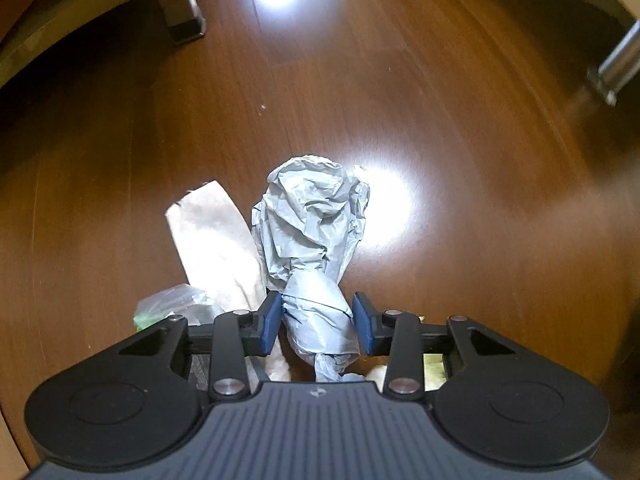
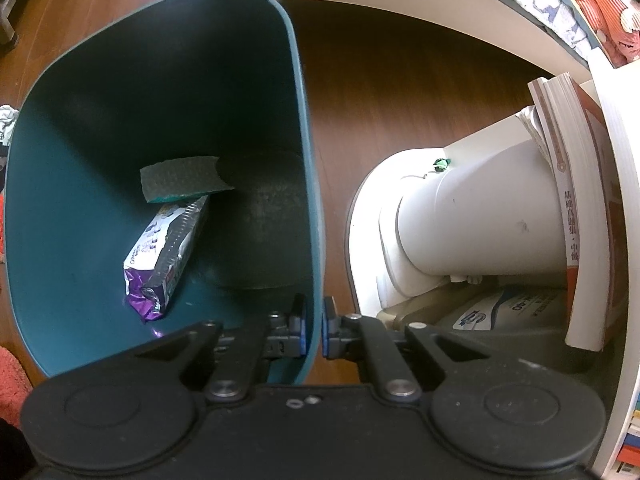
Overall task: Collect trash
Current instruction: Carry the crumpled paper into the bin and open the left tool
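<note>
Teal bin [image 2: 160, 92] fills the left of the right wrist view, the right gripper [image 2: 314, 330] clamped onto its wall; a sponge [image 2: 180, 178] and purple wrapper [image 2: 164, 256] lie inside. Lower centre of the left view, the left gripper [image 1: 318, 322] sits part-open around crumpled grey paper [image 1: 312, 220] above the wooden floor [image 1: 460, 120].

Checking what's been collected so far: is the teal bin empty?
No, the teal bin already holds a green sponge and a purple-and-white wrapper lying on its bottom.
</note>
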